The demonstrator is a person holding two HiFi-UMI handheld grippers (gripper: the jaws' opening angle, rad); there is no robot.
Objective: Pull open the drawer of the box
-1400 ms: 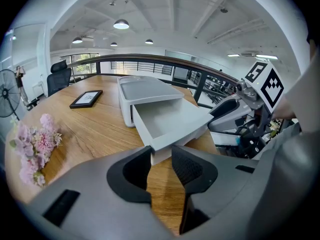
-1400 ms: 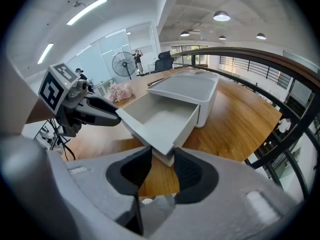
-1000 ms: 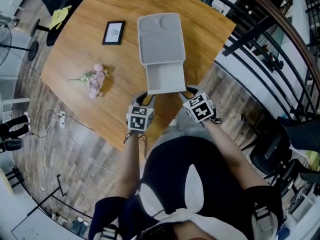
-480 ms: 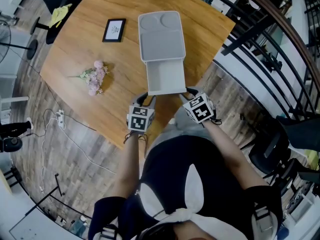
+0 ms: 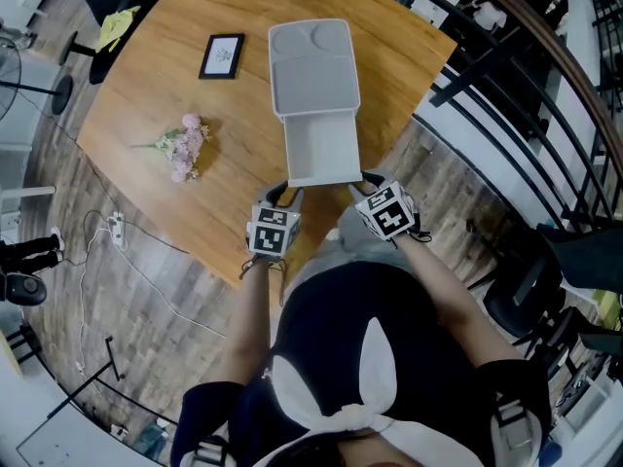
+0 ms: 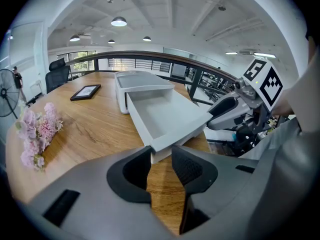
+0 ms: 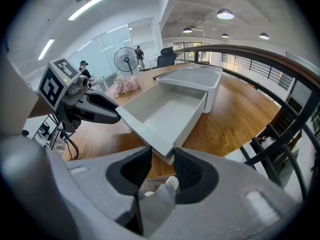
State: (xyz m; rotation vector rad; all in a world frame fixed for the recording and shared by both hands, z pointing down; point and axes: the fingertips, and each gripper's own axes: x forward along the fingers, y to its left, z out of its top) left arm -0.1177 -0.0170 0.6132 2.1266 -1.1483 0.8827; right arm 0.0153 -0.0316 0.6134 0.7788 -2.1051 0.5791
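A grey box stands on the round wooden table, with its drawer slid out toward me and empty. My left gripper is shut on the front left corner of the drawer; the corner sits between its pads. The right gripper is clamped on the front right corner of the drawer, and the rim fills the gap between its jaws. Each gripper shows in the other's view, beside the drawer front.
A small black picture frame lies left of the box, and a bunch of pink flowers lies nearer the table's left edge. A dark railing runs close on the right. The table's near edge is just under the grippers.
The drawer has come out of the box a little further toward me. Both grippers keep the same hold on its front corners.
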